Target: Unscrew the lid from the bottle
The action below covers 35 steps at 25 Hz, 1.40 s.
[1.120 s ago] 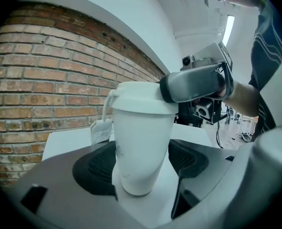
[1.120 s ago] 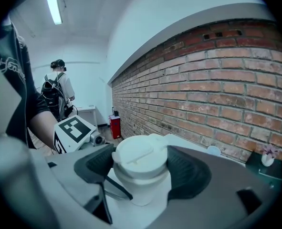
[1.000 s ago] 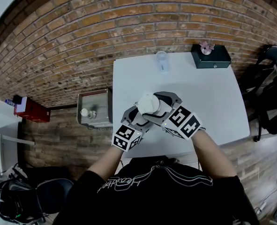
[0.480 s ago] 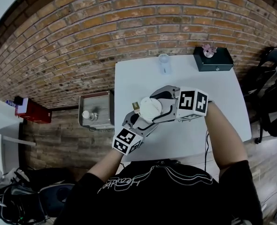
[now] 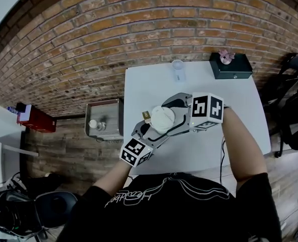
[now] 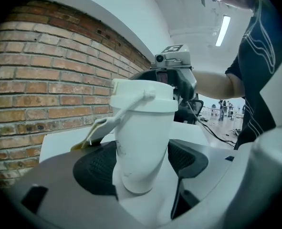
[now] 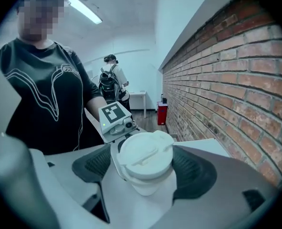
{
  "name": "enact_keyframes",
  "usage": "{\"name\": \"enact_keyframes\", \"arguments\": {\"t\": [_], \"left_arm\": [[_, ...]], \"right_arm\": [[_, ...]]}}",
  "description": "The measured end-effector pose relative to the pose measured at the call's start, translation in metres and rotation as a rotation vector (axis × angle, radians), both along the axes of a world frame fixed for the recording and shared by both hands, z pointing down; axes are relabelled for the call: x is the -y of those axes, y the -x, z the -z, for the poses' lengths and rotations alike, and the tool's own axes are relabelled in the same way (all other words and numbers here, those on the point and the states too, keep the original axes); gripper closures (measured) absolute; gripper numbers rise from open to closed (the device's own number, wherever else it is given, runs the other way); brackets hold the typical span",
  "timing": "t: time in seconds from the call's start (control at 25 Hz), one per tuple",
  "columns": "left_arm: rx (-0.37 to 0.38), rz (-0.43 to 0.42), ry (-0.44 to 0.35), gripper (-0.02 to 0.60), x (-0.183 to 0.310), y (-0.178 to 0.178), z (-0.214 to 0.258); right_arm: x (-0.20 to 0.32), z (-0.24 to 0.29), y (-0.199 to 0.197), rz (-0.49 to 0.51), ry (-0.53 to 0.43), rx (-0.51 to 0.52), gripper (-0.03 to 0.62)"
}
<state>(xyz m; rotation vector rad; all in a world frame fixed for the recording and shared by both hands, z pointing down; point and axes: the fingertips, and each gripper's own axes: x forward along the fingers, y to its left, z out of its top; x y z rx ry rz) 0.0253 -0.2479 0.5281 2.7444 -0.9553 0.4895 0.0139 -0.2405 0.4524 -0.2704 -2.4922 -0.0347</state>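
The left gripper [image 6: 143, 163] is clamping the white bottle [image 6: 141, 142] low on its body. Both dark pads are pressing its sides and holding it upright above the white table [image 5: 229, 110]. The right gripper [image 7: 144, 170] is reaching in from the opposite side of the bottle. Its jaws are standing wide and opening, with the lid [image 7: 145, 157] sitting between them. The pads are lying just beside the lid's rim rather than squeezing it. The lid is sitting on the bottle's neck, and a strap is hanging from it down to a tan tag [image 6: 90, 137].

Left of the bottle, the table's edge is running close by, and a grey crate [image 5: 104, 116] is standing on the wooden floor past it. Right of the bottle, open tabletop is stretching well out to the far side edge. Beyond the bottle, a clear cup [image 5: 177, 69] is standing near the table's far edge. Farther right of the cup, a dark box [image 5: 231, 67] is carrying a pink flower [image 5: 226, 56]. Behind them, a brick wall [image 5: 113, 29] is closing off the far side.
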Motion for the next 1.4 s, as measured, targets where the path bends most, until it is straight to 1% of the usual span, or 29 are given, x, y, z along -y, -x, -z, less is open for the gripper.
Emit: {"name": "enact_keyframes", "arguments": {"t": [0.04,0.12,0.2,0.32,0.4,0.56,0.72,0.76,0.84,1.12,1.28,1.4], "left_arm": [[-0.001,0.000,0.002,0.225,0.000,0.000,0.000],[-0.002,0.003,0.006,0.225,-0.001,0.000,-0.001],[-0.003,0.010,0.009,0.225,-0.001,0.000,-0.001],[-0.004,0.021,0.010,0.224,0.001,0.001,0.000],[-0.005,0.025,0.013,0.225,0.001,0.000,0.000],[-0.008,0.027,0.014,0.224,0.000,0.000,0.000],[-0.018,0.034,0.003,0.225,0.003,-0.001,0.002],[-0.020,0.036,0.003,0.224,0.003,-0.001,0.002],[-0.022,0.043,0.005,0.224,0.003,-0.001,0.001],[-0.027,0.053,0.006,0.224,0.001,-0.001,0.001],[-0.031,0.056,0.002,0.224,0.002,-0.001,0.001],[-0.028,0.046,0.006,0.224,0.000,-0.001,0.000]], "right_arm": [[-0.001,0.001,0.000,-0.023,0.015,0.012,0.197],[0.000,0.004,-0.002,-0.101,0.028,0.045,0.199],[0.004,0.009,-0.005,-0.214,0.031,0.088,0.212],[0.008,0.015,-0.007,-0.374,0.022,0.151,0.204],[0.007,0.016,-0.006,-0.460,0.005,0.180,0.204],[0.005,0.010,-0.001,-0.611,-0.073,0.199,0.198],[0.010,0.003,0.001,-0.703,-0.123,0.228,0.201],[0.011,0.003,0.001,-0.716,-0.135,0.232,0.222],[0.012,0.003,0.000,-0.726,-0.149,0.232,0.233],[0.010,0.002,0.000,-0.698,-0.149,0.232,0.239],[0.010,0.001,-0.002,-0.617,-0.147,0.217,0.238],[0.007,-0.001,-0.002,-0.506,-0.142,0.217,0.238]]}}
